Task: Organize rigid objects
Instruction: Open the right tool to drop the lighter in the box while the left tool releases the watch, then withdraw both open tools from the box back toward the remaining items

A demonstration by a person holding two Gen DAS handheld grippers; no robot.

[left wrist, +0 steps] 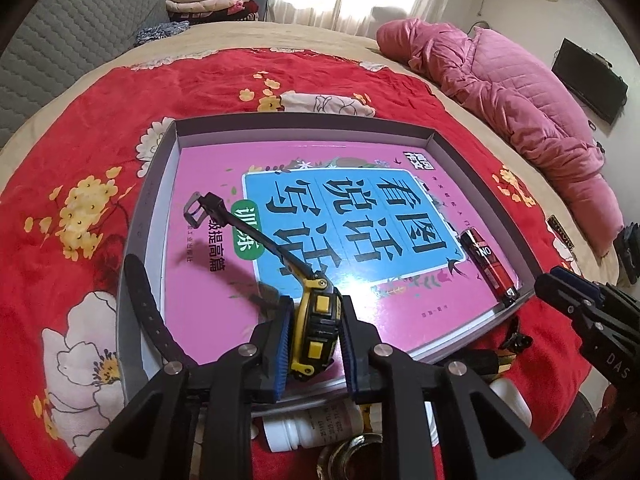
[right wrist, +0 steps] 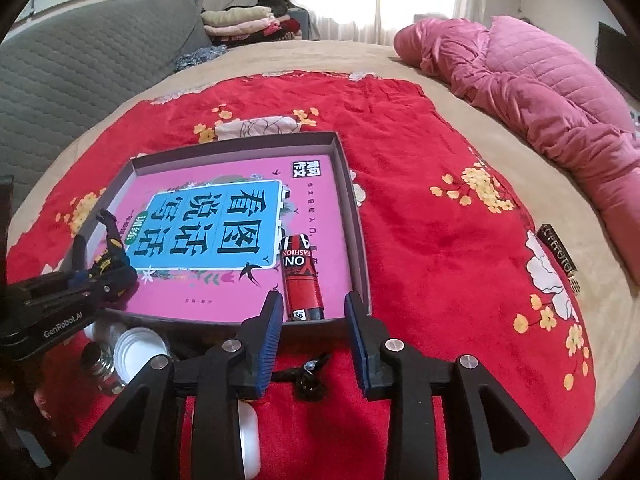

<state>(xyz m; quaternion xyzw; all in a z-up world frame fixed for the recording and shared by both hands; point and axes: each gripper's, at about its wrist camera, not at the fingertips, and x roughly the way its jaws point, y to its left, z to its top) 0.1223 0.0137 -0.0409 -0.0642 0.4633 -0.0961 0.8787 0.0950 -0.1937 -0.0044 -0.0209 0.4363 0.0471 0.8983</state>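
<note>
Tape measure (left wrist: 316,328): yellow and black, set between the left gripper's (left wrist: 316,340) blue pads above the pink book; whether the pads press on it cannot be told for certain.
Strap: a black strap with a buckle (left wrist: 196,210) is stretched from the tape measure across the book cover.
Tray (left wrist: 304,124): a shallow grey box laid on a red floral blanket (right wrist: 440,220), with the pink book (right wrist: 224,280) inside.
Lighter (right wrist: 302,276): red and black, laid in the tray beside the book's right edge.
Right gripper (right wrist: 314,340): jaws parted, nothing held, hung just short of the lighter.
</note>
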